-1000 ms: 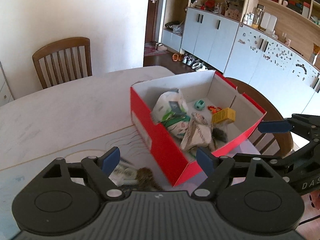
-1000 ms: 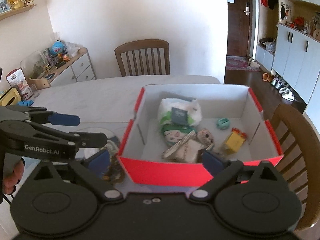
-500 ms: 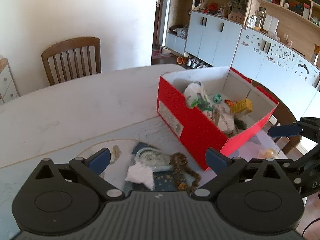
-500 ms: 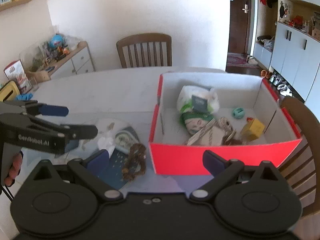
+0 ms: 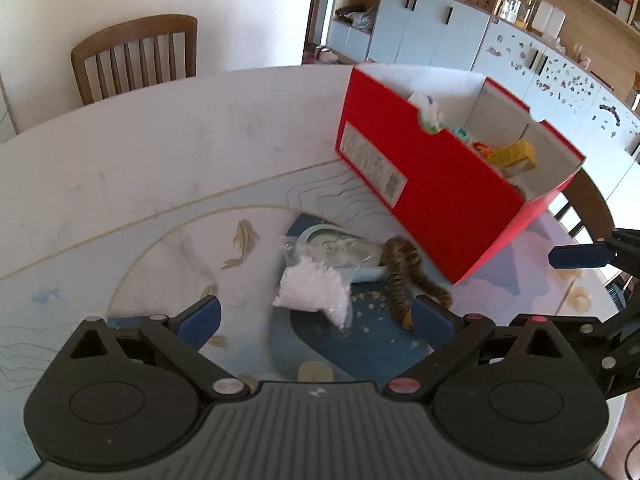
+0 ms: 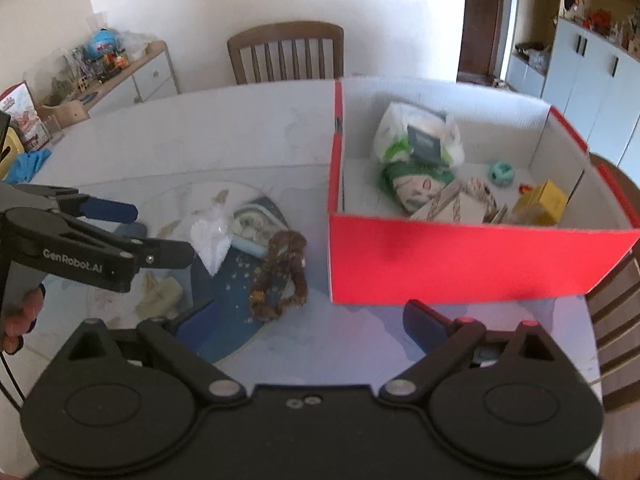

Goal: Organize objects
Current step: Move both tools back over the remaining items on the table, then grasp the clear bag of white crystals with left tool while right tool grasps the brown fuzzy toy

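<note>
The left gripper (image 5: 316,316) hangs over the table (image 5: 168,152) with its fingers spread wide and nothing between them. They have just been opening. At its twelve o'clock, close in, lies a clear bag (image 5: 314,290) of white stuff, and just at the bag's three o'clock a brown striped scrunchie (image 5: 404,276) sprawls on the mat (image 5: 360,344). Behind both, touching them, sits a pale oval packet (image 5: 340,250). A fish print (image 5: 244,240) shows on the mat at ten o'clock of the bag.

The right gripper (image 6: 310,320) also stands with fingers apart and empty. In its view the scrunchie (image 6: 282,276) lies at eleven o'clock, the bag (image 6: 210,240) further round at ten, and the left gripper (image 6: 108,232) reaches in from nine o'clock, a hand (image 6: 20,316) showing at the frame's edge below it.

Further off, at one o'clock, the red box (image 6: 460,260) sits open on the table, near the scrunchie but apart from it. Inside it are a white and green bag (image 6: 416,140), a green packet (image 6: 416,186), a brown paper piece (image 6: 456,202), a teal toy (image 6: 502,172) and a yellow block (image 6: 542,202). In the left view the box (image 5: 432,196) is at one o'clock, with a white label (image 5: 372,162) on its side.

Beyond the table stands a chair (image 6: 286,54) at twelve o'clock, a low cupboard (image 6: 132,76) with clutter at ten, and white cabinets (image 5: 440,28) at one.
</note>
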Motion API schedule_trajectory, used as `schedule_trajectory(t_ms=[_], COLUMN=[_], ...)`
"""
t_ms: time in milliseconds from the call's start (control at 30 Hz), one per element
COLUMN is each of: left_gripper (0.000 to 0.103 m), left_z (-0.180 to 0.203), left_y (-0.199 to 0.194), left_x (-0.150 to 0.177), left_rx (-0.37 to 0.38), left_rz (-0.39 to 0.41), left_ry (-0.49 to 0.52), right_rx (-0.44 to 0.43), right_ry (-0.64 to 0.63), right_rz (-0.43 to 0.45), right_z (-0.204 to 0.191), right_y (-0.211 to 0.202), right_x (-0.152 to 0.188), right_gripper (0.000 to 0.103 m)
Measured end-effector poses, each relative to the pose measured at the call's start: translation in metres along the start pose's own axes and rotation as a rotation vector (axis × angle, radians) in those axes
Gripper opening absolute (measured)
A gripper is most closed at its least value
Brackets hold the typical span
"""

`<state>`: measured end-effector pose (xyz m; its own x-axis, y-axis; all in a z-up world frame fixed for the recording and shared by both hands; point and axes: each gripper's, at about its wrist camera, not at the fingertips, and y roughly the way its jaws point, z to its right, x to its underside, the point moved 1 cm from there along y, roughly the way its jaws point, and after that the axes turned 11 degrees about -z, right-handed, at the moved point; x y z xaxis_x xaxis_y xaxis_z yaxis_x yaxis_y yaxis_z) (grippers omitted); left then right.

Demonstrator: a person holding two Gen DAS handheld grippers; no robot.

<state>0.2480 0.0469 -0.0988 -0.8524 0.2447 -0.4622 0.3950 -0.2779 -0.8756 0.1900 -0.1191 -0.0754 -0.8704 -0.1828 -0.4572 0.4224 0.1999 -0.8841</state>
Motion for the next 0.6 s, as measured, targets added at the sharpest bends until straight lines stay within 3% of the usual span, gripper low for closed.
schedule_trajectory(t_ms=[600], left_gripper=[0.102], left_z=[-0.011], left_y=[0.037], left_x=[-0.005], left_rx=[-0.022], left_rz=[0.023], left_ry=[0.022], right_rx=[-0.053], right_ry=[0.123], right_rz=[-0.049], right_z=[-0.004], right_y=[0.049], right_x=[-0.007], right_gripper=[0.065])
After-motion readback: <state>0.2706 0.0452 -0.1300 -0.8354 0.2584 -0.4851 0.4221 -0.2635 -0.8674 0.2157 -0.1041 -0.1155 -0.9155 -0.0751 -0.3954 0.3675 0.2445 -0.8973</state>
